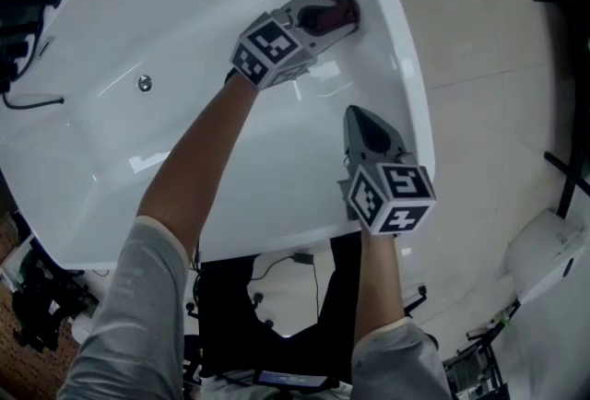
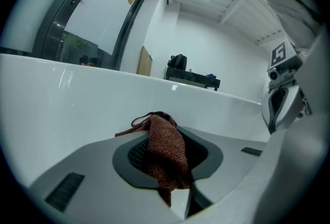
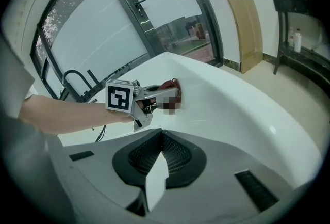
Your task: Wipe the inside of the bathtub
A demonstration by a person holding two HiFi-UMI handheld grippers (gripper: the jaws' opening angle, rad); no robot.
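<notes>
A person leans over a white bathtub (image 1: 189, 29) with a two-jaw tool in each hand. The left gripper (image 1: 327, 18) has its jaws clamped on a dark red cloth (image 1: 342, 8), and the cloth is pressed against the tub's inner wall just below the far right rim. The left gripper view shows the cloth bunched between the jaws and hanging back over them. The right gripper (image 1: 361, 120) hovers over the same wall, nearer the person and close to the right rim. Its jaws are drawn together with nothing between them.

The wiping looks to be under way at this one spot. The gloss of the tub shows no streaks, suds or grime, so wiped parts cannot be told from unwiped ones. The floor of the tub around the round metal fitting (image 1: 145, 83) and the left side appear to be left for the cloth.

No brand, label or readable writing shows on the tub or cloth. The only print is the black-and-white square patterns on each gripper's marker cube (image 1: 395, 195).
</notes>
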